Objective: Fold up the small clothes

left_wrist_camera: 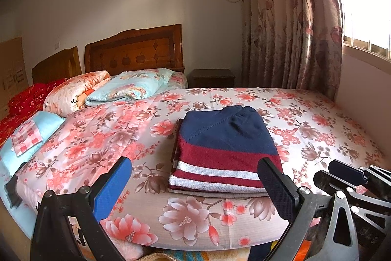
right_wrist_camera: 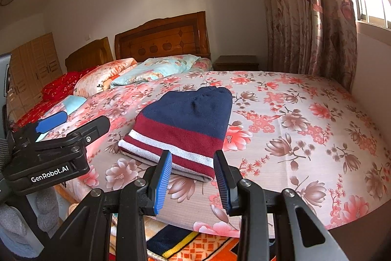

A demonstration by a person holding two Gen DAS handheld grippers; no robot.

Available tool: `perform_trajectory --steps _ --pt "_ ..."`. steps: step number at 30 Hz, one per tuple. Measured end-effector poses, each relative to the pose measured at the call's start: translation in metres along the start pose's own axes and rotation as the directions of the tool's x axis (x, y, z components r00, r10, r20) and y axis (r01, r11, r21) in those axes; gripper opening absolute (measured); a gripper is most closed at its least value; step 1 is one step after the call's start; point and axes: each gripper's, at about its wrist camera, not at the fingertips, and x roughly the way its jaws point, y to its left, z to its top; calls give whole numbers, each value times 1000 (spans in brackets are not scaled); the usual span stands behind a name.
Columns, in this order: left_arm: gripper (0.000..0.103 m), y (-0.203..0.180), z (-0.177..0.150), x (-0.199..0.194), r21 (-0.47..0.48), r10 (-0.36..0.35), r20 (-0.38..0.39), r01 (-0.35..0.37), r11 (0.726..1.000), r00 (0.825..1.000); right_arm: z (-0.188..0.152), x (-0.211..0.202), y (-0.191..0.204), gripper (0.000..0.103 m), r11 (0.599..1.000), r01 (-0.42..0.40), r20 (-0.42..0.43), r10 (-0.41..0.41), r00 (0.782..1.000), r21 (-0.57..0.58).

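Note:
A folded knit garment point(left_wrist_camera: 224, 151), navy at the top with maroon and white stripes, lies flat on the floral bedsheet point(left_wrist_camera: 117, 138) near the bed's front edge. My left gripper point(left_wrist_camera: 195, 160) is open wide in front of it, its blue pads on either side of the garment's near edge without touching it. In the right wrist view the garment point(right_wrist_camera: 183, 129) lies just beyond my right gripper point(right_wrist_camera: 192, 158), whose jaws stand partly apart with nothing pressed between them. The left gripper point(right_wrist_camera: 73, 124) shows at that view's left, and the right gripper point(left_wrist_camera: 342, 171) at the left view's right edge.
Folded quilts point(left_wrist_camera: 132, 86) and a red cover point(left_wrist_camera: 29, 99) are piled by the wooden headboard point(left_wrist_camera: 134, 50). A pink checked cloth point(left_wrist_camera: 25, 141) rests on a light blue pillow. A nightstand point(left_wrist_camera: 212, 80), a curtain point(left_wrist_camera: 288, 28) and a wall under the window point(left_wrist_camera: 361, 80) bound the far right. A patterned blanket point(right_wrist_camera: 195, 246) hangs below the bed edge.

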Motion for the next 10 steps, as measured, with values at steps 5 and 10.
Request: perform_trajectory --steps 5,10 --pt "103 -1 0 -1 3 -6 3 6 1000 1000 0 0 1 36 1000 1 -1 -1 1000 -1" --pt "103 -4 -4 -6 24 7 42 -8 1000 999 -1 0 1 36 1000 0 -2 0 1000 -1"
